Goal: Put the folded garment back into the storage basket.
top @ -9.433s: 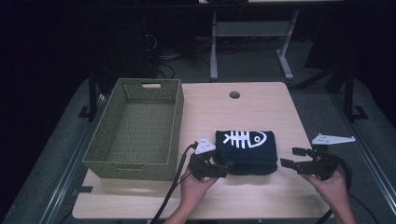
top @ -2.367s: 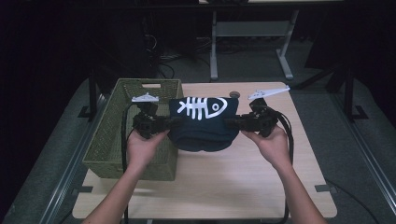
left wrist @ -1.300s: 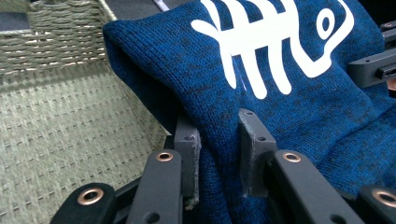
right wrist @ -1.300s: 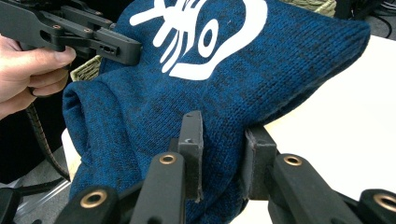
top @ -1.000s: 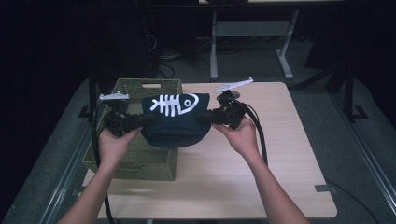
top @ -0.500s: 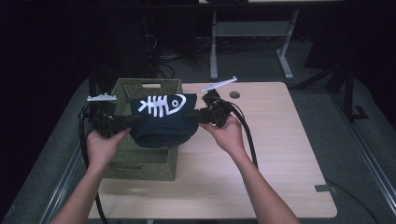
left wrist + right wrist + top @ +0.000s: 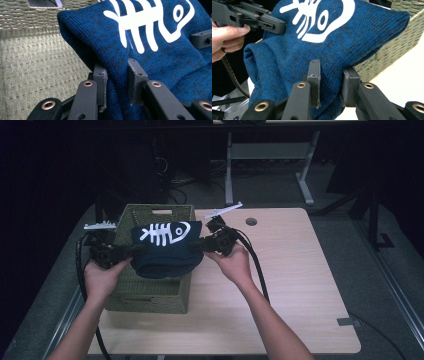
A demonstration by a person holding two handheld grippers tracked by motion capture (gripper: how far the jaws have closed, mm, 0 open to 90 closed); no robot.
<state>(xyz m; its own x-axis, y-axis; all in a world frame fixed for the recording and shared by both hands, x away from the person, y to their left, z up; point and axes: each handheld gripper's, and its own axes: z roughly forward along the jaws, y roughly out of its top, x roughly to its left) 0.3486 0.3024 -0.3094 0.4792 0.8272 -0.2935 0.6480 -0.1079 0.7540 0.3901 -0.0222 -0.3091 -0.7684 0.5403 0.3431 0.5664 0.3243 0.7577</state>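
A folded dark blue knitted garment [image 7: 165, 252] with a white fish-skeleton print hangs in the air over the green woven basket [image 7: 150, 292]. My left gripper [image 7: 134, 251] is shut on its left edge and my right gripper [image 7: 198, 243] is shut on its right edge. In the left gripper view the blue knit [image 7: 155, 57] is pinched between the two black pads [image 7: 135, 80], with the basket's woven floor [image 7: 37, 65] below. In the right gripper view the garment [image 7: 332, 47] is clamped between the pads [image 7: 314, 75], and the left gripper [image 7: 279, 26] grips its far side.
The basket stands at the left of a light wooden table [image 7: 290, 285], which has a round cable hole [image 7: 251, 221] near its far edge. Black cables [image 7: 255, 265] trail from both grippers. A dark floor and desk legs [image 7: 229, 165] lie beyond the table.
Both grippers have carried the garment leftwards, from the basket's right rim to over the basket's middle. Both stay closed on the cloth.
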